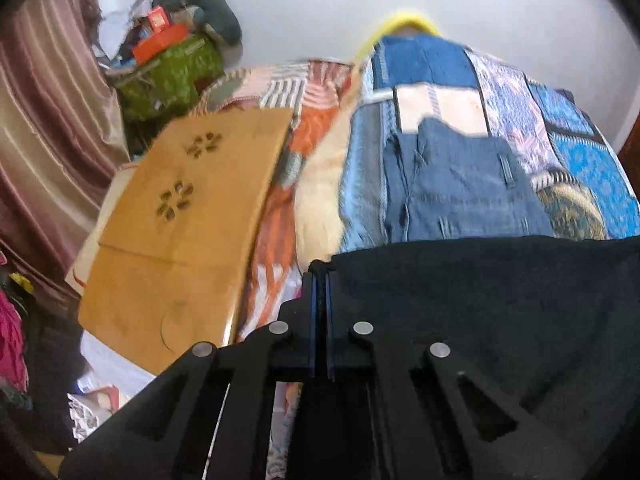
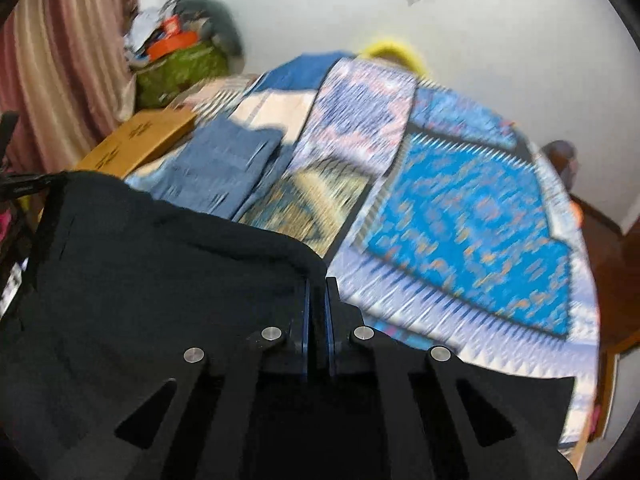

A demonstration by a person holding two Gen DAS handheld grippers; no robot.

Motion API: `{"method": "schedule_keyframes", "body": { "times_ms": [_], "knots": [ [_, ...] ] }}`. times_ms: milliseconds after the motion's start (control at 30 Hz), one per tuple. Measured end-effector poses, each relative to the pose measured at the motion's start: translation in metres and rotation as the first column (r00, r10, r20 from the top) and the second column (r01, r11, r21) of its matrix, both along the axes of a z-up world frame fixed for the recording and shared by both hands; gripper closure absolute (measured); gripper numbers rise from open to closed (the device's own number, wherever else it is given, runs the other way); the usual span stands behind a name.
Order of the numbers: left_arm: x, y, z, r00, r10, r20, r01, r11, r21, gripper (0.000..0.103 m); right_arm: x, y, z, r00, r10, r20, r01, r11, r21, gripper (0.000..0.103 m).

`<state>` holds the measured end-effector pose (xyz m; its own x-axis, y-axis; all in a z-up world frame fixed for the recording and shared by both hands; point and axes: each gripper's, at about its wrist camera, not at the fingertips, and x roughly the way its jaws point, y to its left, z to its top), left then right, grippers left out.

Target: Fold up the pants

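Note:
Black pants (image 1: 500,300) hang stretched between my two grippers above a bed. My left gripper (image 1: 320,276) is shut on the left corner of the pants' top edge, the cloth running off to the right. My right gripper (image 2: 318,284) is shut on the right corner of the black pants (image 2: 160,280), the cloth running off to the left. A folded pair of blue jeans (image 1: 460,184) lies flat on the patterned bedspread beyond the black pants; it also shows in the right wrist view (image 2: 224,164).
The bed carries a blue patchwork bedspread (image 2: 472,220). A wooden lap table (image 1: 192,216) lies on the bed's left side. A green bag (image 1: 172,76) with boxes stands by the curtain (image 1: 44,120). A yellow hoop (image 1: 404,24) leans on the white wall.

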<state>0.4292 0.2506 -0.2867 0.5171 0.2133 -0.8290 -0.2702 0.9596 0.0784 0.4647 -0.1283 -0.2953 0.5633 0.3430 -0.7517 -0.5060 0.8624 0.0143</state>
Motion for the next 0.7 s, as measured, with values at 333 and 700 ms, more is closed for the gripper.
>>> {"method": "schedule_keyframes", "body": {
  "times_ms": [333,700],
  "knots": [
    [-0.048,-0.011,0.038,0.996,-0.046,0.079,0.05,0.998,-0.043,0.1,-0.042,-0.014,0.043,0.999,0.021,0.039,-0.024,0.996,0.087,0.098],
    [-0.166,-0.028,0.08,0.988,-0.086,0.13,0.085,0.996,0.016,0.1,-0.148,-0.029,0.081,0.996,0.048,0.077,-0.06,0.986,0.155,0.098]
  ]
}}
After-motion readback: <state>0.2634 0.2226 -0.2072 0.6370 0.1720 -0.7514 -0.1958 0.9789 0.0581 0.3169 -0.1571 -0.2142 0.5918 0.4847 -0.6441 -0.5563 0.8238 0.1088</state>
